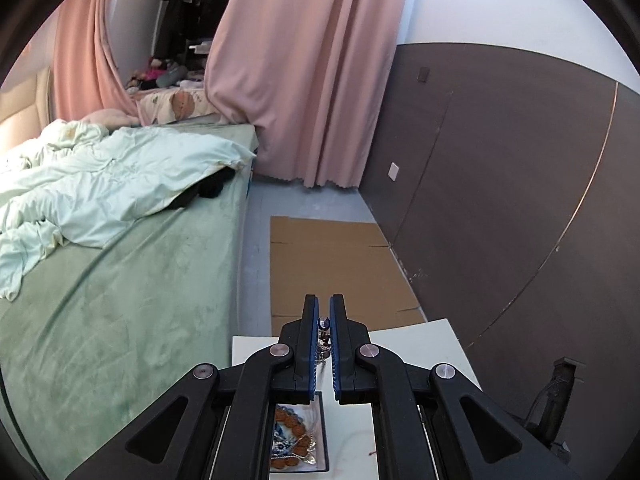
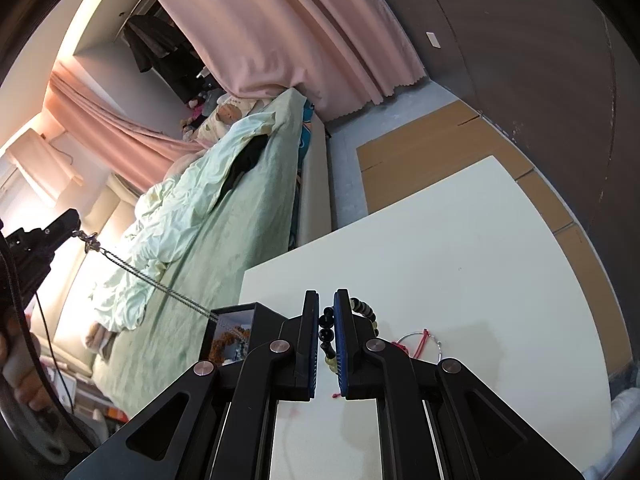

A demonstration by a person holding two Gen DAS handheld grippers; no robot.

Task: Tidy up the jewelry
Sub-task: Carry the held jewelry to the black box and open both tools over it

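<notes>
My left gripper is shut on a silver chain necklace, whose clasp and small beads show between the blue pads. In the right wrist view the left gripper hangs out at the left, above the bed. The chain stretches taut from it down into a small open box. That box holds orange beads and other tangled jewelry. My right gripper is shut on a bracelet of black and cream beads just above the white table.
A silver hoop with a red cord lies on the table right of my right gripper. A bed with a green cover runs along the left. Flat cardboard lies on the floor, and a dark wall panel stands at the right.
</notes>
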